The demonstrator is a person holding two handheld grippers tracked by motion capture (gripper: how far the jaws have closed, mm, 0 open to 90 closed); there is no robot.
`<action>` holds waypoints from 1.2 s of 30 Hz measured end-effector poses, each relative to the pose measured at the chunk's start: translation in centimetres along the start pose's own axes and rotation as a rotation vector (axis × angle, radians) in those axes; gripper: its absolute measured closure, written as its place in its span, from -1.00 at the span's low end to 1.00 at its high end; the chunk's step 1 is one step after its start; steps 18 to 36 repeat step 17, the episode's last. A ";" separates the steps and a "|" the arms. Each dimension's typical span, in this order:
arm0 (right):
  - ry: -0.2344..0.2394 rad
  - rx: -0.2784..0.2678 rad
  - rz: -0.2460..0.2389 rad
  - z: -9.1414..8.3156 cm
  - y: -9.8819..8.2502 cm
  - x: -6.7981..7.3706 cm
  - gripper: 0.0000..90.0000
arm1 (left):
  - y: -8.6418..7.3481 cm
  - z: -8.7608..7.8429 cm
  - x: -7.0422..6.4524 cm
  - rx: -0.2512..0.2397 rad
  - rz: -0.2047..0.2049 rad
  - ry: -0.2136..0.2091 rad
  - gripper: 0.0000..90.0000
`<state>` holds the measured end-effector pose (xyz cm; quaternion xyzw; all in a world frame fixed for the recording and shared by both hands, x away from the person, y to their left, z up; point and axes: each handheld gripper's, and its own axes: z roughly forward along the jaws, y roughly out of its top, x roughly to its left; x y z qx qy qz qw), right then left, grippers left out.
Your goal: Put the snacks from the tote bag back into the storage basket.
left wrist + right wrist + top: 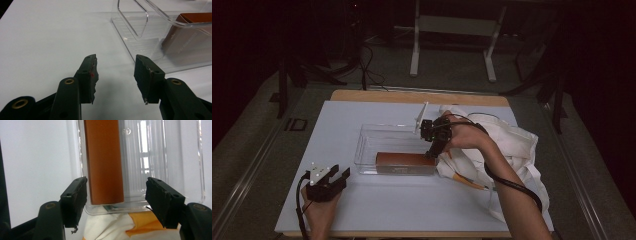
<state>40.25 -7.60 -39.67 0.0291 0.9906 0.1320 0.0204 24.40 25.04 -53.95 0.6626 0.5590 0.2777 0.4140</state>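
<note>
At frame centre, we hold the right claw (432,151) released over the brown box (406,159) lying in the clear tray (362,150); lifting carelessly, we could snag the tray's rim. Left claw (339,176) rests released, lower left.

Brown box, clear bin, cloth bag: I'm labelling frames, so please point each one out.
brown box (404,159), high view, middle of its top face
clear bin (377,135), high view, bare floor
cloth bag (517,145), high view, white fabric

Black jaws (115,77) (brass screws), black cable
</note>
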 end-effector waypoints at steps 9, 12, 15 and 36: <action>-0.060 -0.051 0.056 -1.0 -1.9 0.1 -0.26 | 0.0 0.0 0.0 0.003 0.000 0.001 0.19; -0.095 -0.072 0.076 -1.4 -2.6 0.1 -0.26 | 0.0 0.0 0.0 0.004 -0.004 0.006 0.19; -0.130 -0.104 0.116 -2.0 -3.6 0.3 -0.27 | 0.0 0.1 0.0 0.007 -0.007 0.010 0.18; -0.149 -0.121 0.141 -2.3 -4.3 0.5 -0.27 | 0.0 0.1 0.0 0.009 -0.008 0.011 0.18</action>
